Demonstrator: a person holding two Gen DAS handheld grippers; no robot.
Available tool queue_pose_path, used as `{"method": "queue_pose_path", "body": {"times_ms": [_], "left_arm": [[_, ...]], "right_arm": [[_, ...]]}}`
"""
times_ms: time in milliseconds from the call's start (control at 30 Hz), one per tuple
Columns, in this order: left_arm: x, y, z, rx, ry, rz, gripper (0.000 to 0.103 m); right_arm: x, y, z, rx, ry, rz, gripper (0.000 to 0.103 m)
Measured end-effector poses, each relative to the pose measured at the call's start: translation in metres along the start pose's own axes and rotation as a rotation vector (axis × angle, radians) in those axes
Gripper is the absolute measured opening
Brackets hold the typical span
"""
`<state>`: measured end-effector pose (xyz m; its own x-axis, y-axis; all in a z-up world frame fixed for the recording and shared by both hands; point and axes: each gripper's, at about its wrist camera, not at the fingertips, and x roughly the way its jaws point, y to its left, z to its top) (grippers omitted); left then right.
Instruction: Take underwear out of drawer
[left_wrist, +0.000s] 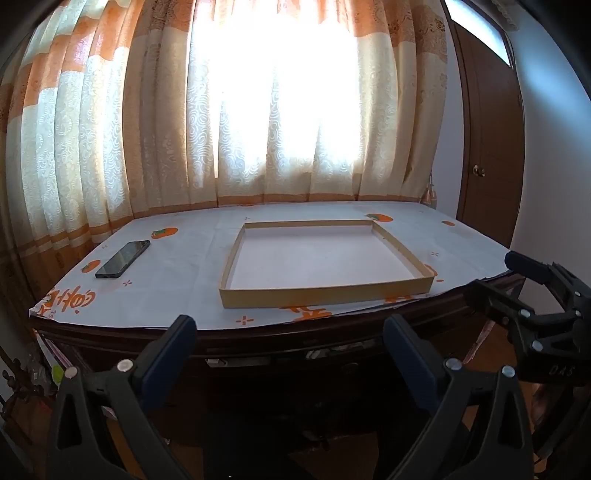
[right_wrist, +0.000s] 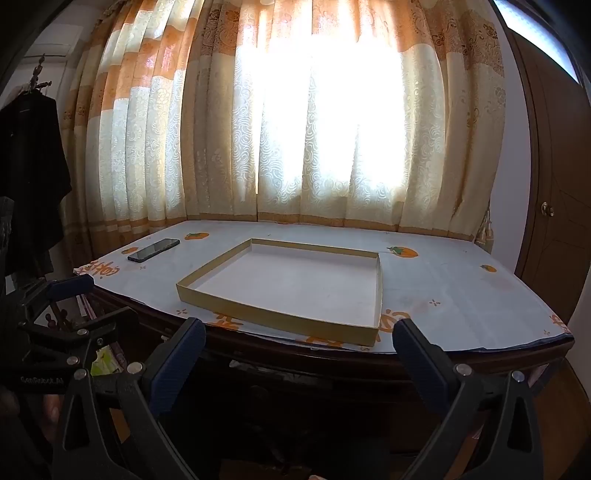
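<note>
A dark wooden table with a drawer front (left_wrist: 280, 354) (right_wrist: 295, 384) stands before me; the drawer is in deep shadow under the tabletop and looks closed. No underwear is in view. My left gripper (left_wrist: 290, 332) is open and empty, held in front of the table edge. My right gripper (right_wrist: 299, 336) is open and empty, also in front of the table edge. The right gripper shows at the right of the left wrist view (left_wrist: 517, 291), and the left gripper at the left of the right wrist view (right_wrist: 85, 299).
A shallow empty cardboard tray (left_wrist: 321, 295) (right_wrist: 273, 314) lies on the white persimmon-print tablecloth (left_wrist: 177, 291) (right_wrist: 461, 306). A black phone (left_wrist: 123, 259) (right_wrist: 153, 250) lies at the left. Curtains (left_wrist: 258, 110) hang behind. A brown door (left_wrist: 487, 147) is at the right, dark clothes (right_wrist: 29, 177) at the left.
</note>
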<state>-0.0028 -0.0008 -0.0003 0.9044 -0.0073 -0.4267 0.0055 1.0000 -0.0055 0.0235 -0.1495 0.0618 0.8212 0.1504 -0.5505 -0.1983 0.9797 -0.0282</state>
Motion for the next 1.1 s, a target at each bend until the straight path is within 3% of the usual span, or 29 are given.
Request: {"method": "queue_pose_path", "body": {"times_ms": [1100], "left_arm": [[-0.0015, 0.005, 0.0012, -0.003, 0.003, 0.002, 0.103]], "right_arm": [[0.0026, 0.0036, -0.0036, -0.002, 0.005, 0.003, 0.103]]}}
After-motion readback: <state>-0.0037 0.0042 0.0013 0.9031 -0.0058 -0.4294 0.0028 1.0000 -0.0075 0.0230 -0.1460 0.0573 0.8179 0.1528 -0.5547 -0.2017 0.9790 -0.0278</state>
